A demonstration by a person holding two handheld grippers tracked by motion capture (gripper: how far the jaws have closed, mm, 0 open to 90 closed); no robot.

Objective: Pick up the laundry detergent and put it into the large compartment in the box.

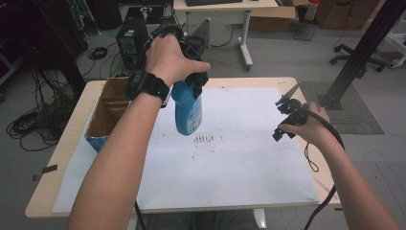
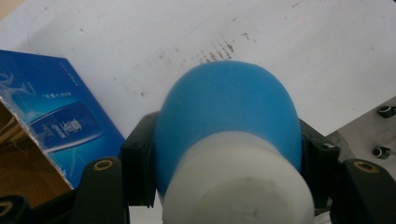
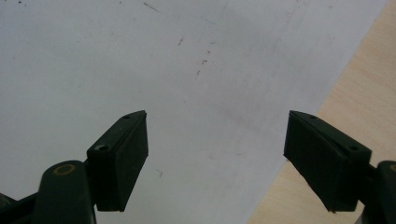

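Aim for the open box (image 1: 107,112) at the left. Your left gripper (image 1: 191,79) pinches the blue bottle (image 1: 187,110) near its white cap, hanging above the white sheet (image 1: 239,158); keep it upright. Your right gripper (image 1: 286,117) stands spread, empty.

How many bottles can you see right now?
1. A blue bottle with a white cap hangs clamped in the left gripper above the white sheet. The open box may hide more.
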